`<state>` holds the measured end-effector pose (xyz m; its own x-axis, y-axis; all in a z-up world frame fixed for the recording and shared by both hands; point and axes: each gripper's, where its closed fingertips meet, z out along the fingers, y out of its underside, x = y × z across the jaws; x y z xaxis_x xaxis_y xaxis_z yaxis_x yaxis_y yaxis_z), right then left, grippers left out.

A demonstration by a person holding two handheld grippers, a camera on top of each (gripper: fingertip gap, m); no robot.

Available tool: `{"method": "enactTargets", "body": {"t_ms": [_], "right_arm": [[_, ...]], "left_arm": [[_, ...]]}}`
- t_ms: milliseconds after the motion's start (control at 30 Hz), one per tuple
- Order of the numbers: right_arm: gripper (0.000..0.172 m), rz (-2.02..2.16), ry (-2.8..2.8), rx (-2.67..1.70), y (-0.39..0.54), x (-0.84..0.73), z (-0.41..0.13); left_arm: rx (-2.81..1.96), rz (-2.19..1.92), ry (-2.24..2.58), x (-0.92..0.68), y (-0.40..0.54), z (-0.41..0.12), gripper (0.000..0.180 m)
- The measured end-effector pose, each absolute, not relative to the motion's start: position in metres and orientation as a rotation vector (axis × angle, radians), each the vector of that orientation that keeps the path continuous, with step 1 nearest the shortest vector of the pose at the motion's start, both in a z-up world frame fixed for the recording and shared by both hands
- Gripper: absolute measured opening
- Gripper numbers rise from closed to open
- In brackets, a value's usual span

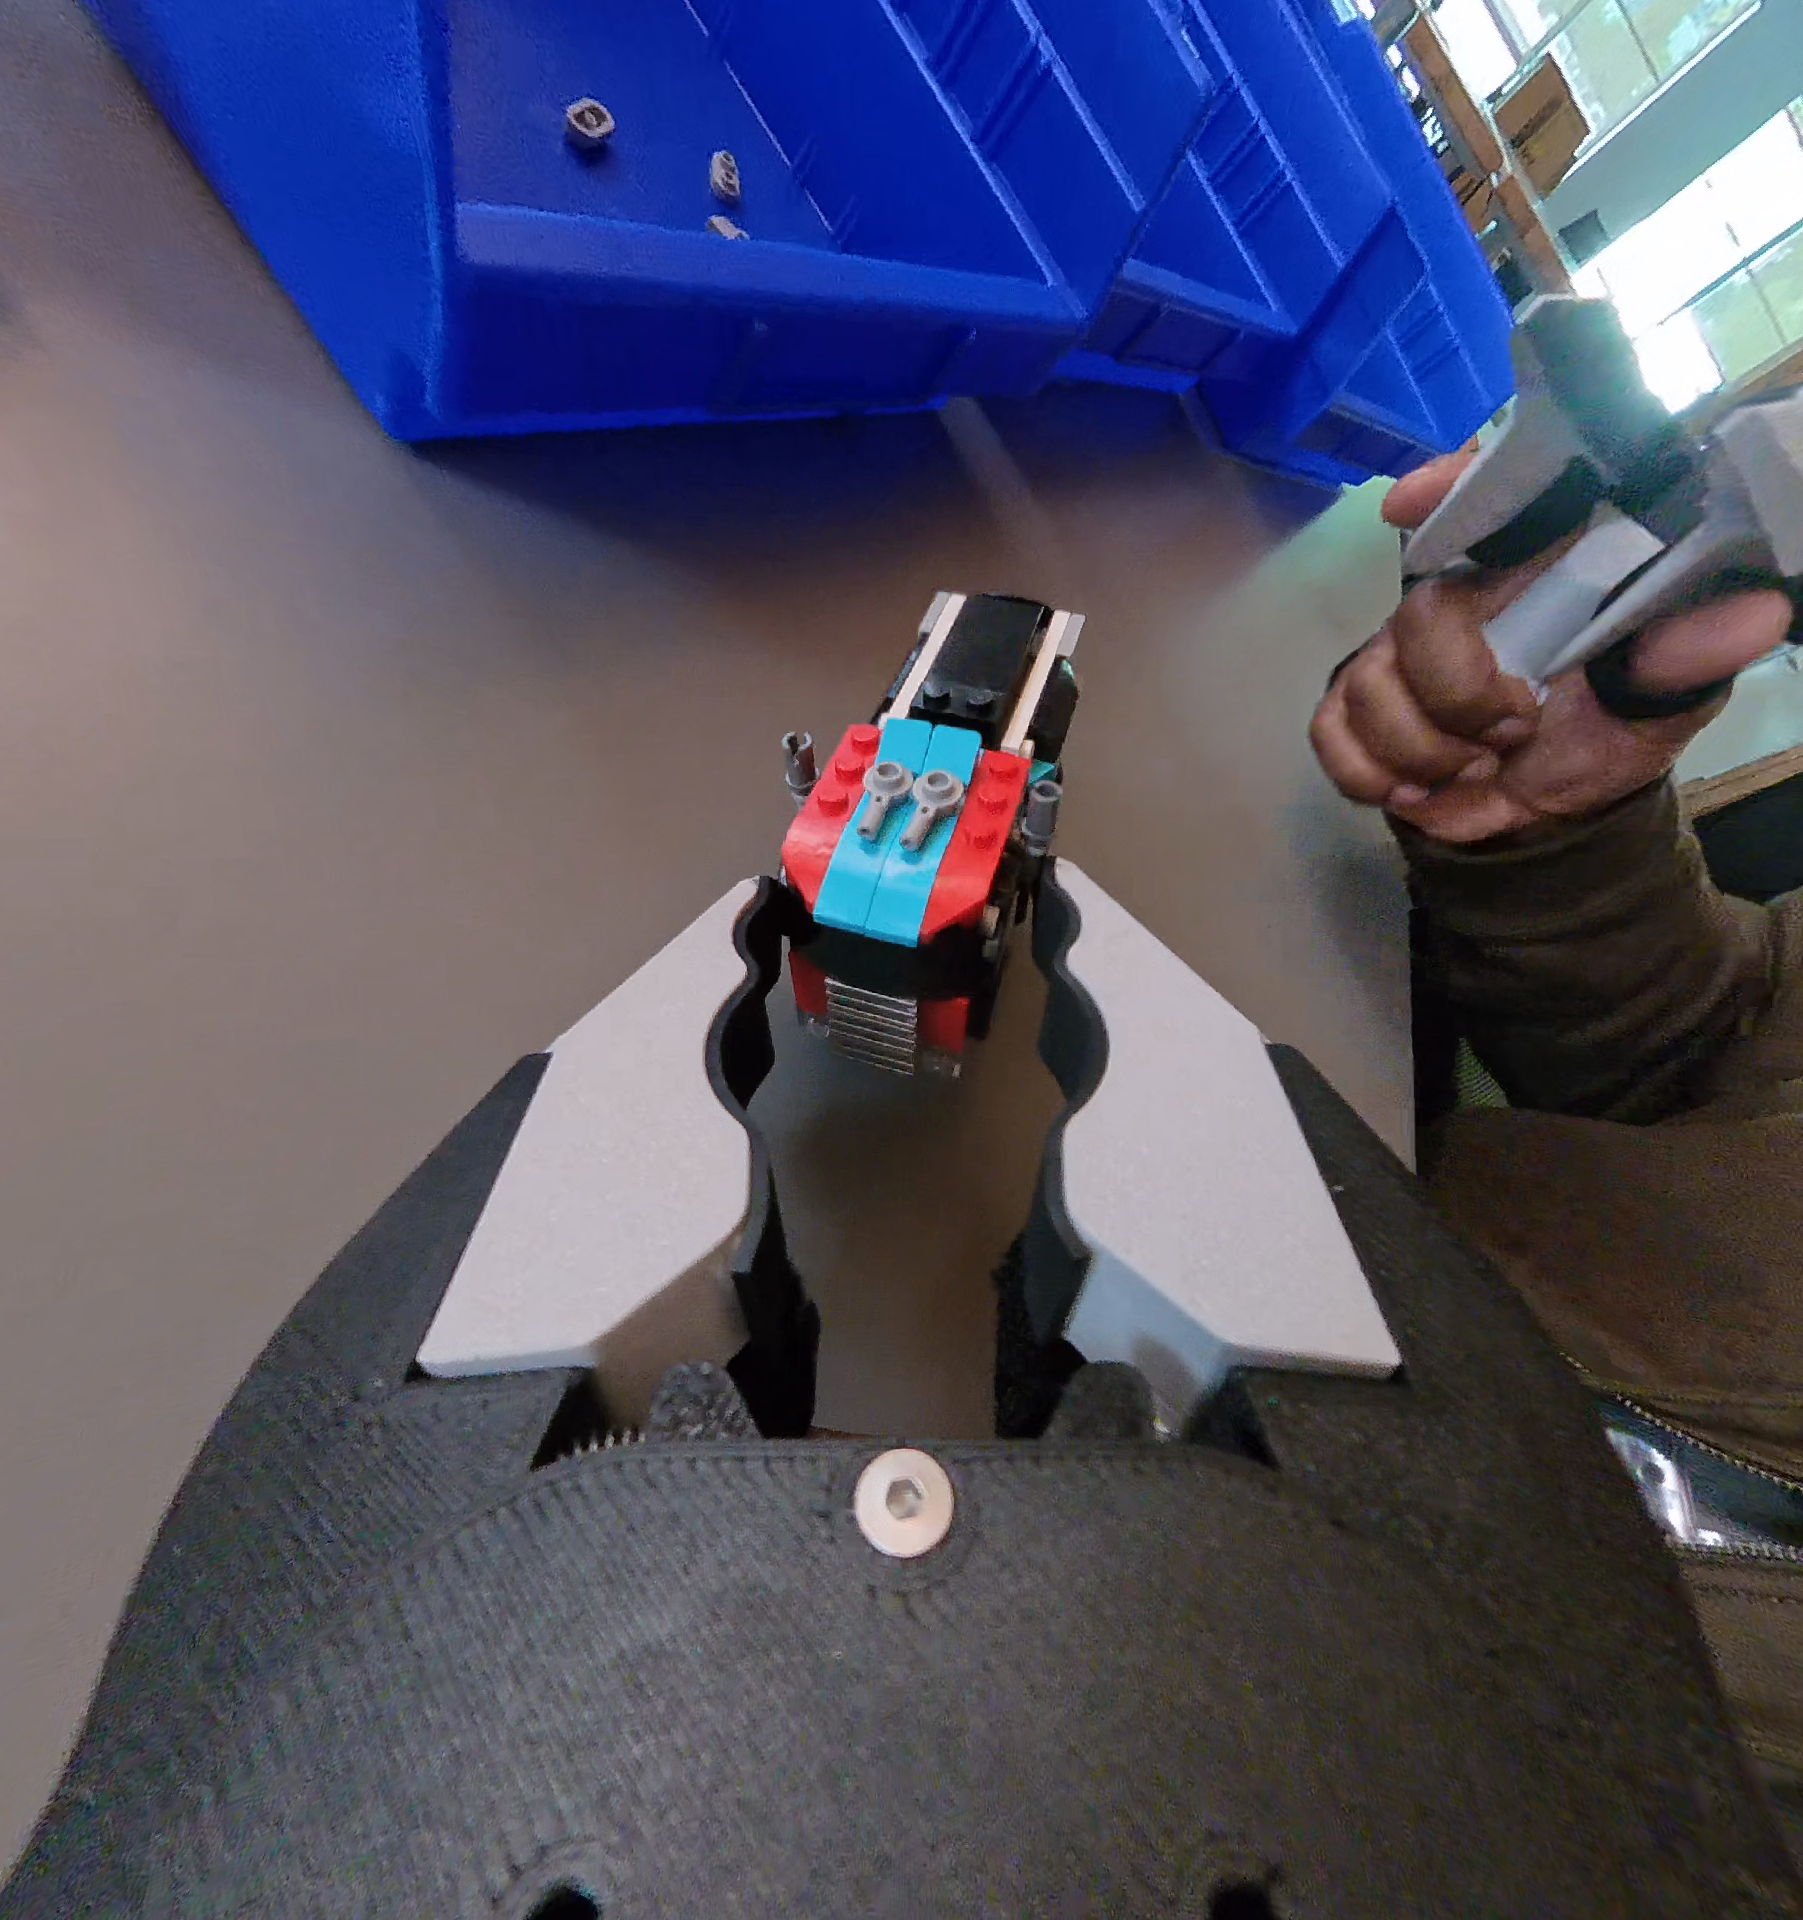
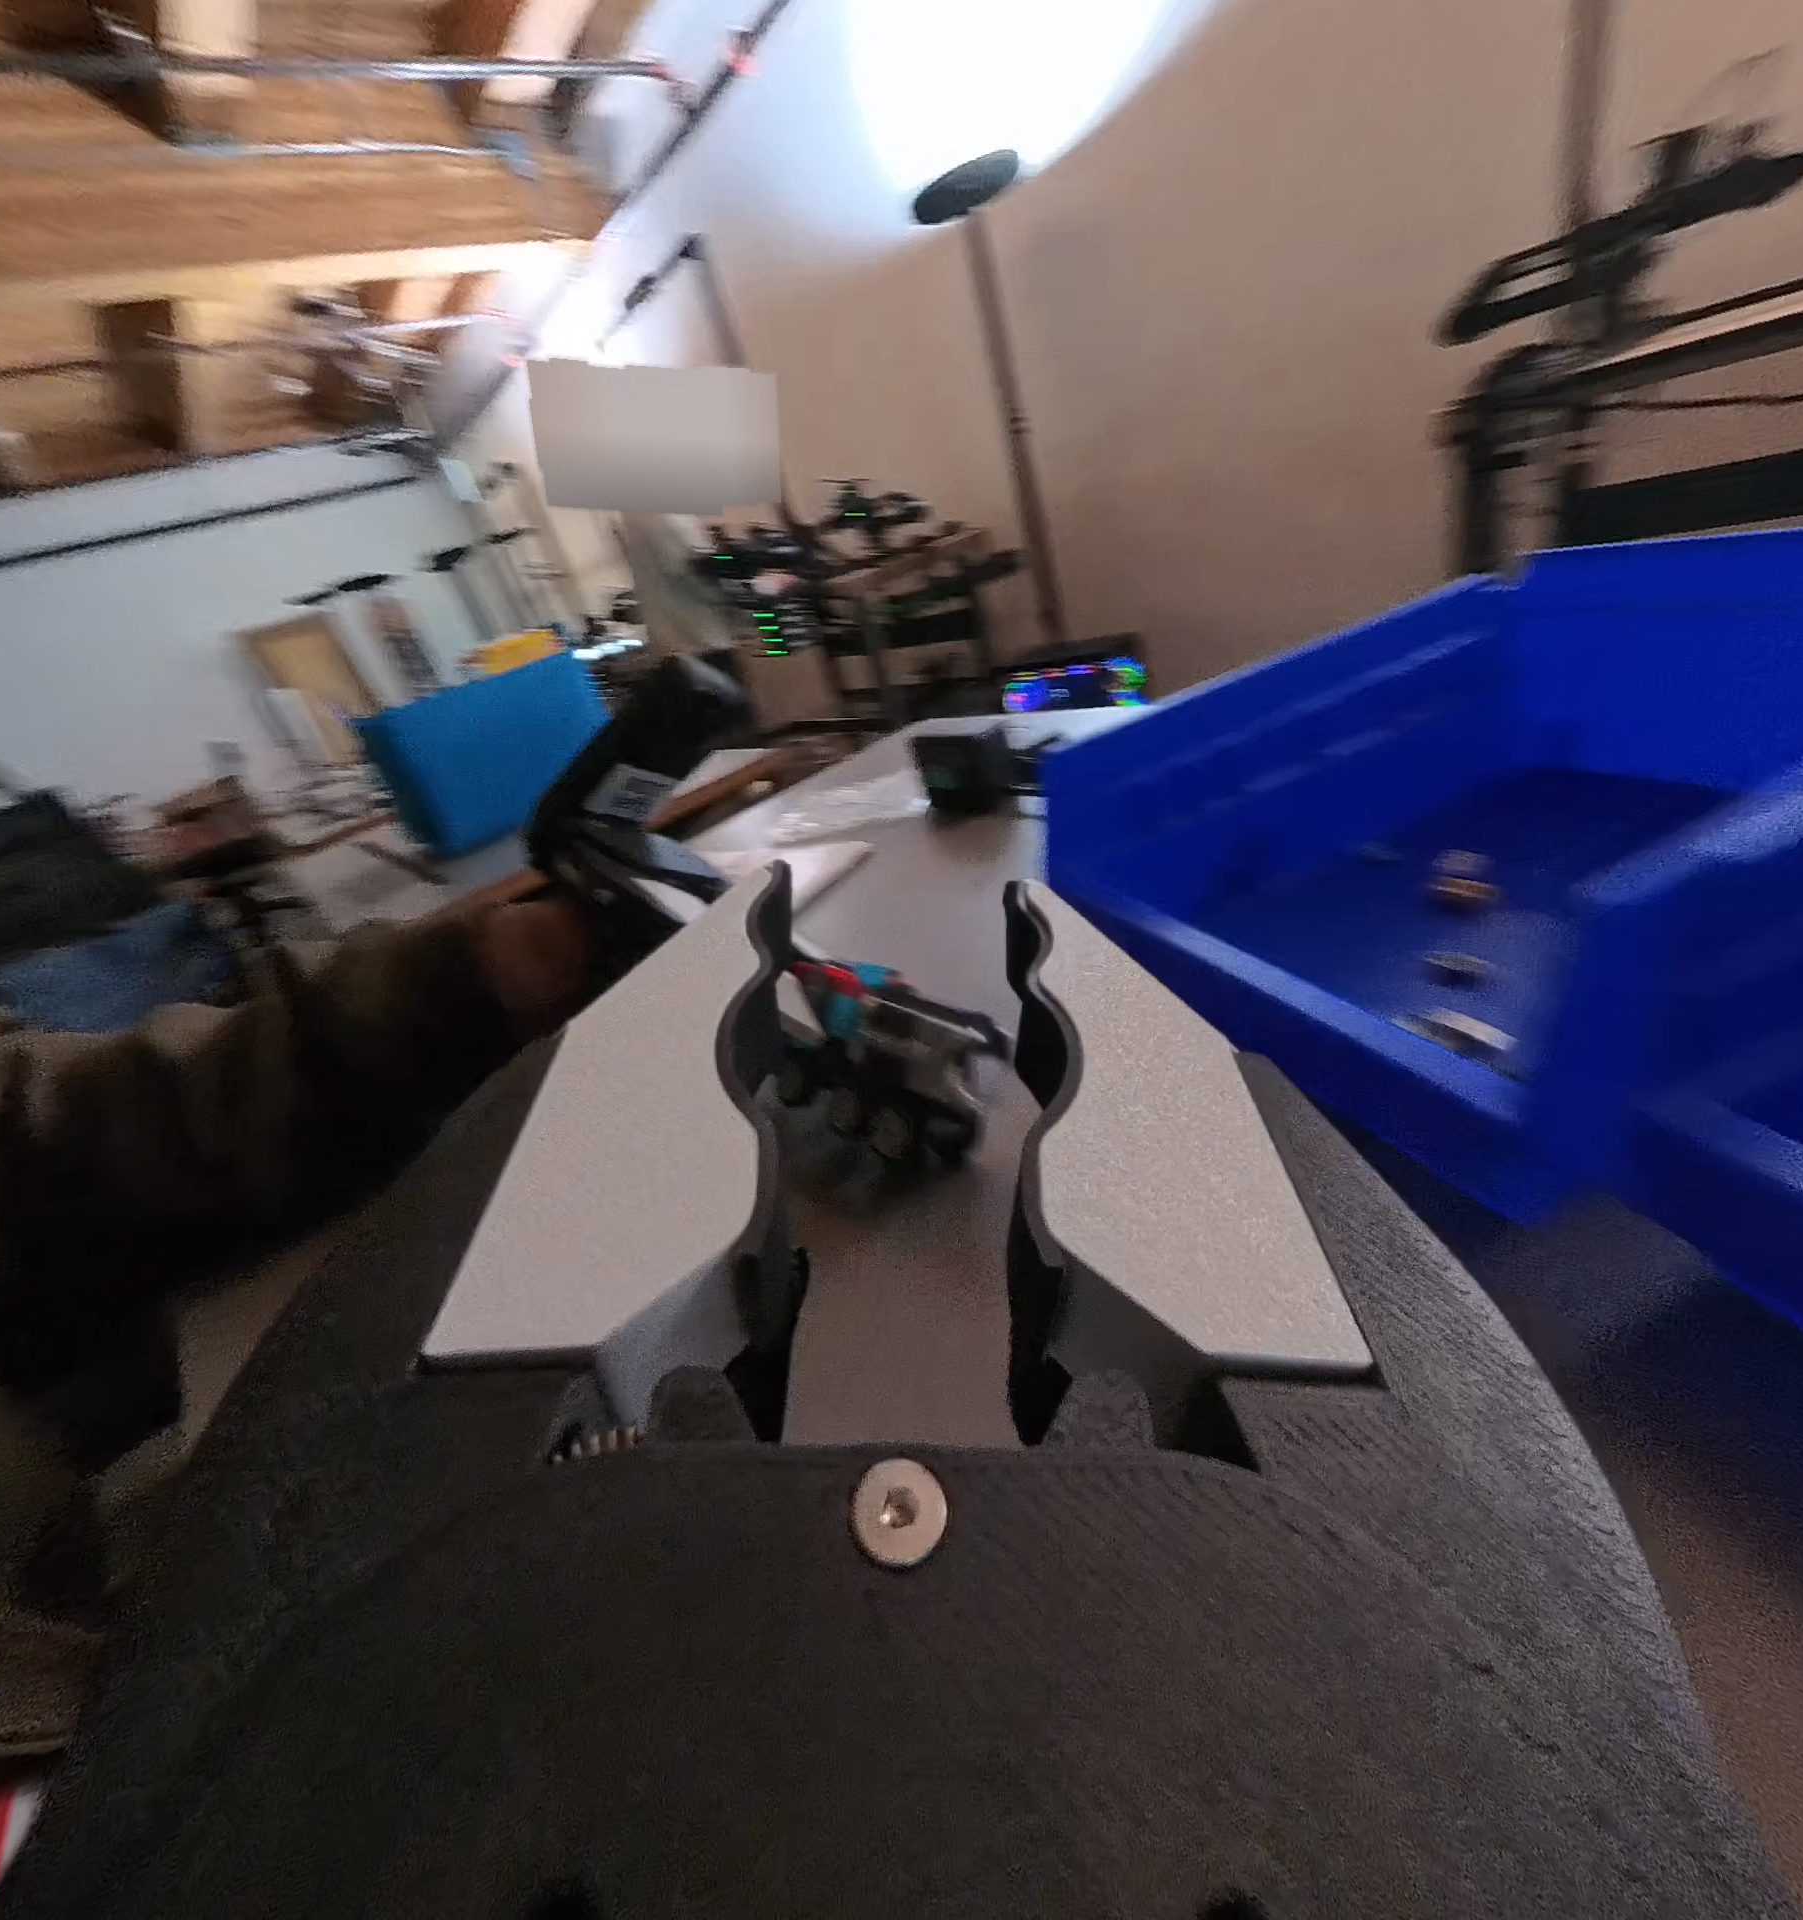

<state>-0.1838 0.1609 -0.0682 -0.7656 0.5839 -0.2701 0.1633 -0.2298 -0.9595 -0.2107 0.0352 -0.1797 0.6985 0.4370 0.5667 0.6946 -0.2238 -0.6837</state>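
A toy brick truck [image 1: 897,862] with a red and teal cab roof, a silver grille and a black rear sits between the fingertips of my left gripper [image 1: 902,914]. Both pads [image 1: 757,935] lie against the cab's sides, so the gripper is shut on it, over the grey table [image 1: 253,727]. My right gripper [image 2: 892,904] is open and empty. In the left wrist view it is off to the upper right, held in a hand [image 1: 1448,717], clear of the truck. The right wrist view is blurred and shows the truck [image 2: 876,1060] farther off, beyond its fingers.
Blue plastic bins [image 1: 731,312] stand in a row at the back of the table; one holds a few small grey parts [image 1: 587,123]. In the right wrist view a blue bin [image 2: 1292,987] is close on the right. A sleeve [image 1: 1603,1091] is at the right.
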Motion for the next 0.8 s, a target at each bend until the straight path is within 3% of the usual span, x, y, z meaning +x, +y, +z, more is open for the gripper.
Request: {"method": "enactTargets", "body": {"t_ms": [133, 333, 800], "right_arm": [[0.042, 2.213, -1.868, -0.673, 0.084, -0.198, -0.059], [0.041, 2.092, -1.985, -0.342, 0.016, -0.227, -0.057], [0.037, 1.963, -2.052, -0.324, 0.045, -0.241, -0.089]], "left_arm": [[-1.887, -0.215, -0.832, -0.215, 0.03, -0.174, 0.051], [-1.938, -0.059, -0.66, -0.22, 0.018, -0.165, 0.051], [-2.055, 0.098, -0.443, -0.217, 0.011, -0.179, 0.05]]}}
